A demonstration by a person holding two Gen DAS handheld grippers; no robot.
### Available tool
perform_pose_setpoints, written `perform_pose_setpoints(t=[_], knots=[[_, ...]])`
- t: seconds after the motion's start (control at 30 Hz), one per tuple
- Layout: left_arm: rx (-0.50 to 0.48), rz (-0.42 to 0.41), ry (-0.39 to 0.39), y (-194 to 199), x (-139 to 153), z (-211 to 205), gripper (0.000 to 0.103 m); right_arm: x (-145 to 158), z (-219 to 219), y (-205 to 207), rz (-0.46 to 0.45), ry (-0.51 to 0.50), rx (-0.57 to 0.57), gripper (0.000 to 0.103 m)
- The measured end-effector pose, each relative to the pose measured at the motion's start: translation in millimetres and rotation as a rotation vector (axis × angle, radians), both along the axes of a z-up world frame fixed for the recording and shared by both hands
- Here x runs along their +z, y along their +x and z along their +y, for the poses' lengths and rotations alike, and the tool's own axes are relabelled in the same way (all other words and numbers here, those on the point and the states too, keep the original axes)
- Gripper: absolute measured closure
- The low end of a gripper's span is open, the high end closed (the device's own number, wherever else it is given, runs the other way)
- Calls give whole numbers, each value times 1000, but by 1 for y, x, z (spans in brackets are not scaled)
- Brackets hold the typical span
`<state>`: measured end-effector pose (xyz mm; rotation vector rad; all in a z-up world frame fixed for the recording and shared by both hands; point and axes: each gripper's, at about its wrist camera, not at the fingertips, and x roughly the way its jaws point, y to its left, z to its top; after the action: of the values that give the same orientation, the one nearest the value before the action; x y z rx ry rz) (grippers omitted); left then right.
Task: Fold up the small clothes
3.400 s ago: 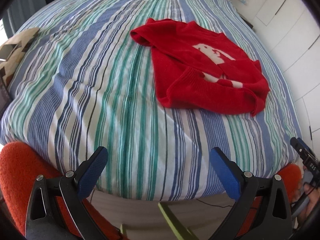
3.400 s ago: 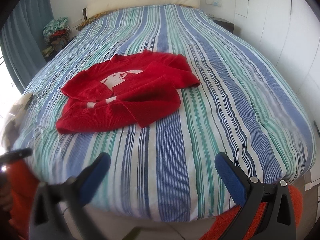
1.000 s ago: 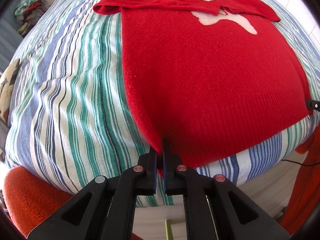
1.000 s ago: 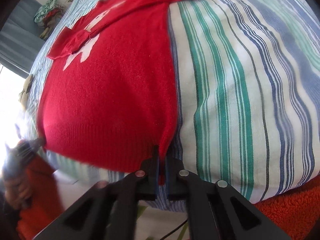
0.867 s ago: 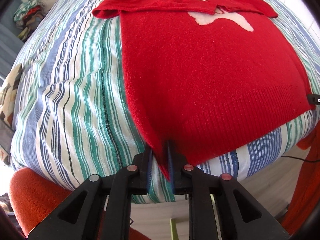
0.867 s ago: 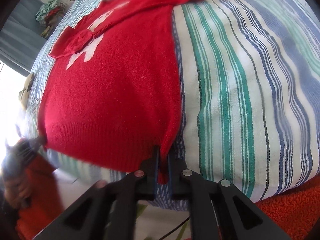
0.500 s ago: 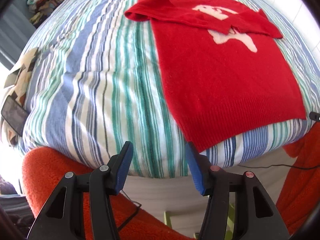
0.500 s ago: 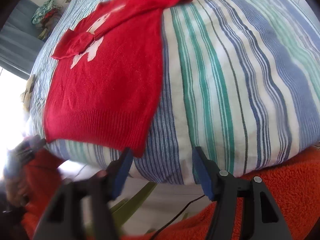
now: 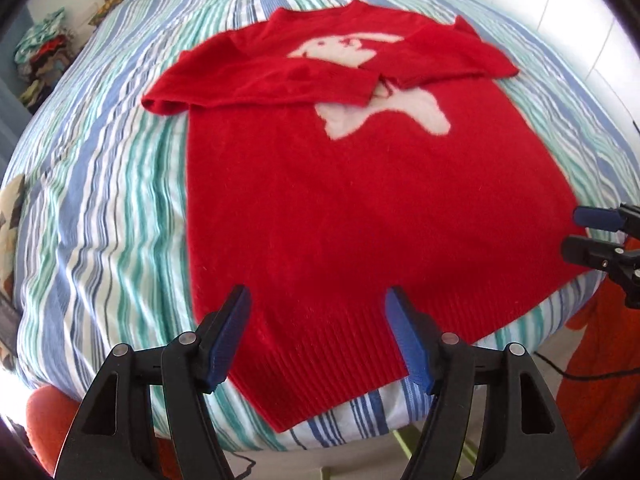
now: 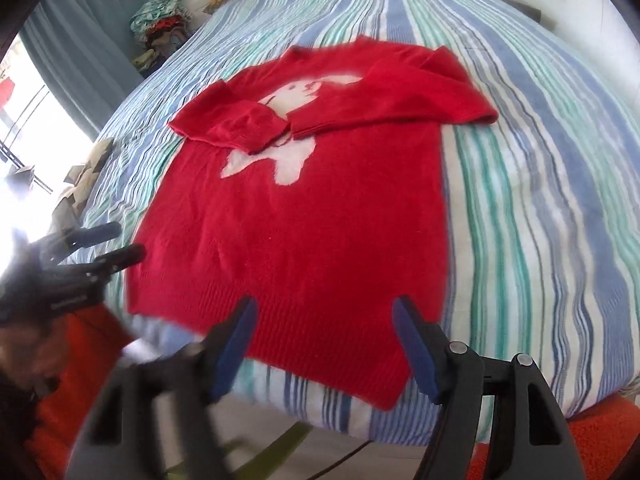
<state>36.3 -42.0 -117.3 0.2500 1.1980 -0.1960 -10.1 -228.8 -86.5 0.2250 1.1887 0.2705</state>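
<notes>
no readable text, labels, brands or numbers anywhere

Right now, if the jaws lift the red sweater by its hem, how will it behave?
The red sweater is probably floppy: it lies flat and follows the striped bedspread. Its fuzzy knit should grip, not slip. The folded sleeves may slide open, since nothing pins them.

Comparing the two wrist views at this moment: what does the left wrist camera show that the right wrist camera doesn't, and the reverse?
Left wrist only: white cabinet doors at upper right.

Right wrist only: a blue curtain and bright window at left.

Both: the red sweater flat on the striped bed, sleeves folded across its chest, the clothes pile, and the left gripper and right gripper open.
</notes>
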Motion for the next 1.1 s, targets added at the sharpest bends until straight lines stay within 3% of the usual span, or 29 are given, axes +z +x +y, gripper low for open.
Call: perform_pose_setpoints(t=[0.1,0.17,1.1], knots=[[-25,-11,24,-15,-17,3,27,-40,10,0,110,-30,22,34],[-39,-18,40,-19,-17,3,25,-55,10,-6,132,-41,24,33],[-18,-15,45,-20,-23,2,15,-54,9,-11,110,-40,17,28]])
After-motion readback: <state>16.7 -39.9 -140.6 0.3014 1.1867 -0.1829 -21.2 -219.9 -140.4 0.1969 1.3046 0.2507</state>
